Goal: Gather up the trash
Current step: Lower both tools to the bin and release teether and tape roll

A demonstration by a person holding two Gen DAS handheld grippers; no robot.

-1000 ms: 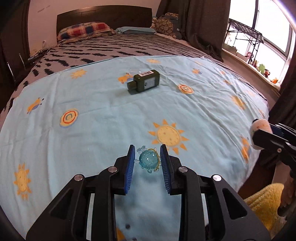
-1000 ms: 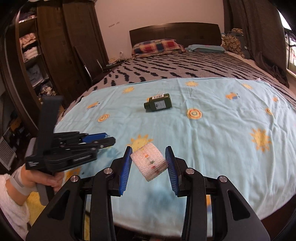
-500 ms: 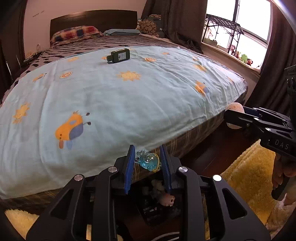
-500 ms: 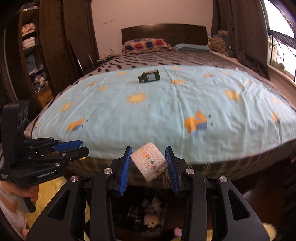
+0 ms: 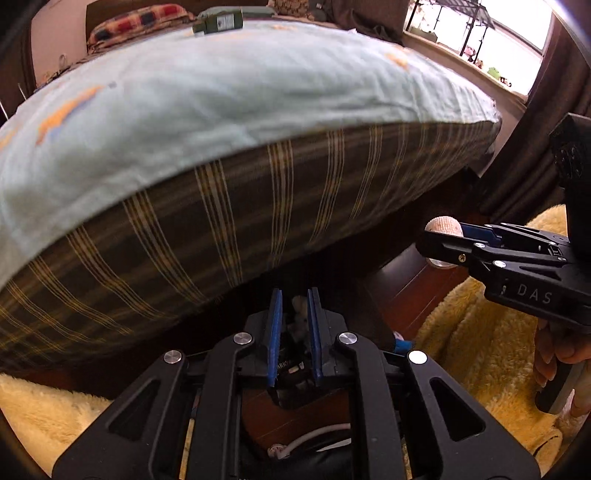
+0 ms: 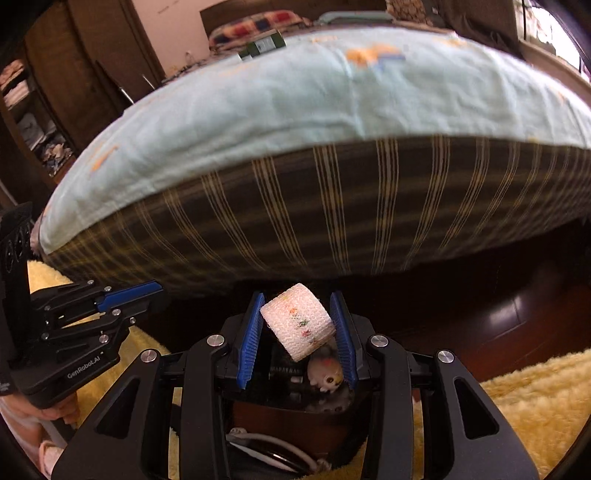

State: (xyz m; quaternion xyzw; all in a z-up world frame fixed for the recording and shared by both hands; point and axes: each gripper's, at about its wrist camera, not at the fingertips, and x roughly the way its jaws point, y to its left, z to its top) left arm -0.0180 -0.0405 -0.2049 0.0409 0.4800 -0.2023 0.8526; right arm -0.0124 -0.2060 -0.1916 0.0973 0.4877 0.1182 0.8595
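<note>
My right gripper (image 6: 297,325) is shut on a white bandage roll (image 6: 297,325) with coloured specks, held low in front of the bed over a dark bin (image 6: 295,413) holding small toys. It also shows in the left wrist view (image 5: 443,230). My left gripper (image 5: 294,325) hangs over the same bin (image 5: 291,373); its blue pads stand a little apart with nothing between them. The teal ball it held is not visible. A green bottle (image 5: 218,23) lies on the light blue bed cover, also seen in the right wrist view (image 6: 264,45).
The bed (image 5: 221,110) with its striped dark side (image 5: 221,221) fills the view ahead. A yellow shaggy rug (image 6: 517,406) lies on the dark wood floor (image 6: 480,314). A white cable (image 6: 266,443) lies by the bin. A wardrobe (image 6: 44,92) stands left.
Both grippers have dropped from above the bed down to floor level over the bin. The teal ball has left my left gripper. The right still grips the roll.
</note>
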